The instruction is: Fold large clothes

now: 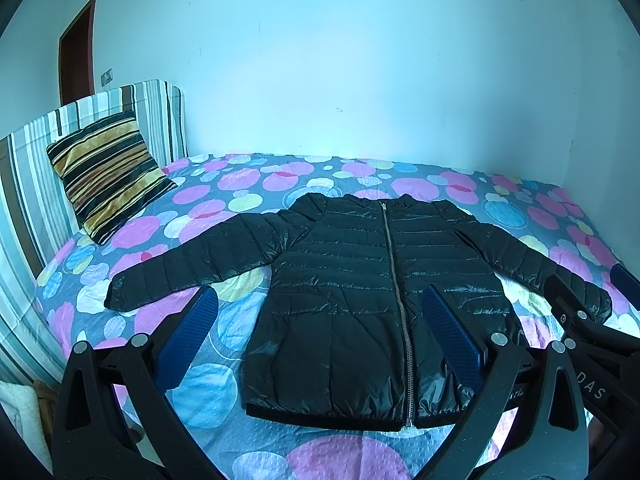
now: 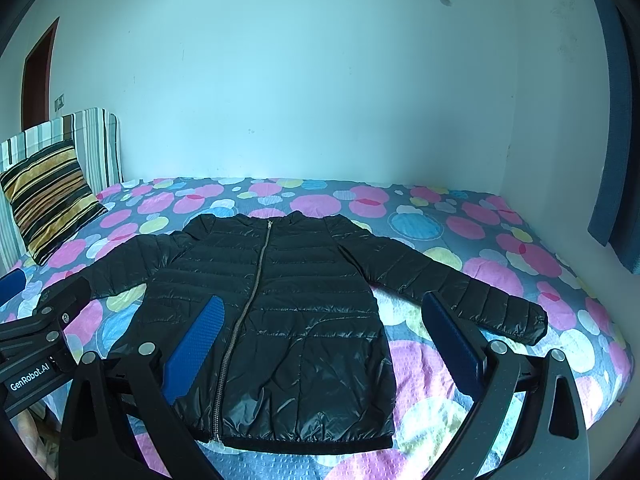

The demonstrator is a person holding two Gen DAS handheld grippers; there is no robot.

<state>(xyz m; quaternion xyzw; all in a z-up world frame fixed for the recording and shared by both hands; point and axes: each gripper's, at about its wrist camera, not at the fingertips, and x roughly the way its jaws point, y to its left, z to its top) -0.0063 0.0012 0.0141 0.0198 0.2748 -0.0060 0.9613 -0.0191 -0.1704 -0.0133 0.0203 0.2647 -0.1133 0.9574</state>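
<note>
A black quilted puffer jacket (image 1: 360,280) lies flat on the bed, zipped, front up, both sleeves spread out sideways; it also shows in the right wrist view (image 2: 280,312). My left gripper (image 1: 320,312) is open with blue pads, held above the jacket's hem on its left half. My right gripper (image 2: 320,316) is open above the hem on its right half. The right gripper's body (image 1: 592,332) shows at the right edge of the left wrist view; the left gripper's body (image 2: 40,344) shows at the left edge of the right wrist view. Neither holds anything.
The bed has a sheet with pink, blue and yellow circles (image 1: 248,196). A striped cushion (image 1: 108,172) leans on the striped headboard (image 1: 32,184) at the left. A plain wall runs behind. A dark blue curtain (image 2: 616,120) hangs at the right.
</note>
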